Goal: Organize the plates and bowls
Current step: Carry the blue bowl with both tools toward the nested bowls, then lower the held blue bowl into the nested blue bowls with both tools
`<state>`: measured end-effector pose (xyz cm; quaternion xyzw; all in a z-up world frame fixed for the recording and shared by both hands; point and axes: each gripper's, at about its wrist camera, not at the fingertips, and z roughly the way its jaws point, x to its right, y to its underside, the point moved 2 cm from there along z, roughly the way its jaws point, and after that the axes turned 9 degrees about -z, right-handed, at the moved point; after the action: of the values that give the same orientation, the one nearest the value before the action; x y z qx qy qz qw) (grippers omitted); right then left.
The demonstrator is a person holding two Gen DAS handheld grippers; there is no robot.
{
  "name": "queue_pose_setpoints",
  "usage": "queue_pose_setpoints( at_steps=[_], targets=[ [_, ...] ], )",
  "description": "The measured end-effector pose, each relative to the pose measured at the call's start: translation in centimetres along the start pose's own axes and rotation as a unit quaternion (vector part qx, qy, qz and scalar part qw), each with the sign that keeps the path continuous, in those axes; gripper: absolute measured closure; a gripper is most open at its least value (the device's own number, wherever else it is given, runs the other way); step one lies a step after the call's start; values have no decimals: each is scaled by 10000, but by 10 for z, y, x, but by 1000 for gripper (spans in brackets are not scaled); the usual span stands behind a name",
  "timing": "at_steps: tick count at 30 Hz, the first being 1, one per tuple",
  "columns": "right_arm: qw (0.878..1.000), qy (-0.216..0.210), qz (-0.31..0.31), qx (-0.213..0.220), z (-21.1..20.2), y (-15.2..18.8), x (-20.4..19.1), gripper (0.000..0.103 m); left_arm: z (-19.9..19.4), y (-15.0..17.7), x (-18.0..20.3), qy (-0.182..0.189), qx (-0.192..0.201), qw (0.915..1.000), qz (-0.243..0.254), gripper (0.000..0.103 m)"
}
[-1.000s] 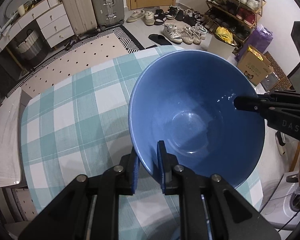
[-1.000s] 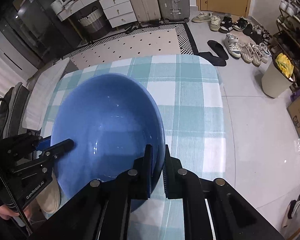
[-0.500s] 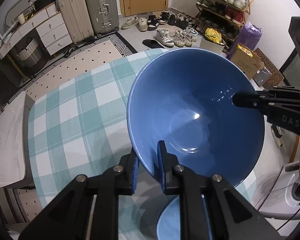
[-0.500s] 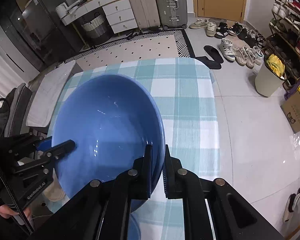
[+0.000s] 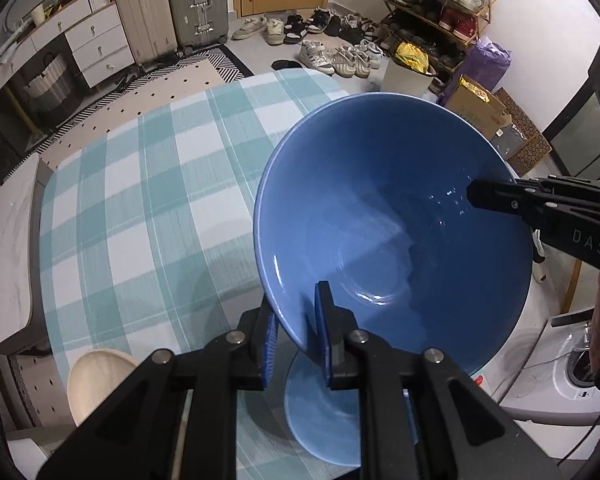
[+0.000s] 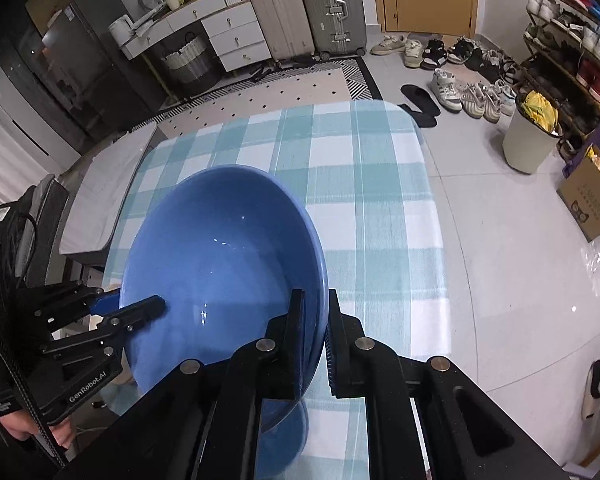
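We hold the blue bowl [image 5: 392, 216] in the air above the checked tablecloth [image 5: 148, 200], with both tongs at once. The left gripper [image 5: 296, 328] is clamped on the near rim, one finger inside the bowl and one outside. The right gripper [image 6: 314, 336] is clamped in the same way on the opposite rim, so the bowl hangs between our two hands and is tilted a little.

Under the bowl, close to the near edge of the table, a blue plate [image 5: 324, 416] lies flat. In both views it shows just below the held rim, partly hidden by the bowl and the fingers. We judge that the next move is to lower the bowl onto this plate. The plate is almost straight below, slightly toward us. Both hands seem about equally near it, so they should go down together. A pale wooden stool [image 5: 96, 380] stands beside the table on the left.
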<state>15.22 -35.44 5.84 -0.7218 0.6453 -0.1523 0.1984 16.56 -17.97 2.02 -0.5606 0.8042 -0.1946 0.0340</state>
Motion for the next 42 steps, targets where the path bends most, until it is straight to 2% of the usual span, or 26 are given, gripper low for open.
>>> queue_pose_setpoints(
  at_steps=[8,17,27,32,38,42],
  targets=[
    [9999,51,-80,-104,7,12,-5,94,2,14,-2,-37,-69,10000,31,88],
    [9998,57,-184,-58,4,27,-18,94,-13,38,-8,74,84,9999,76,88],
    [9993,-37,-248,-259,7,61,-32,94,-9,71,-9,143,44,9997,215,87],
    [9993,-160,-281,-193,11,82,-37,94,-11,92,-11,85,281,9992,274,87],
    [9986,-475,73,-235,27,111,-33,94,2,111,-13,127,282,9993,190,87],
    [9988,-483,51,-101,30,118,-34,94,2,119,-13,35,547,9985,66,87]
  ],
)
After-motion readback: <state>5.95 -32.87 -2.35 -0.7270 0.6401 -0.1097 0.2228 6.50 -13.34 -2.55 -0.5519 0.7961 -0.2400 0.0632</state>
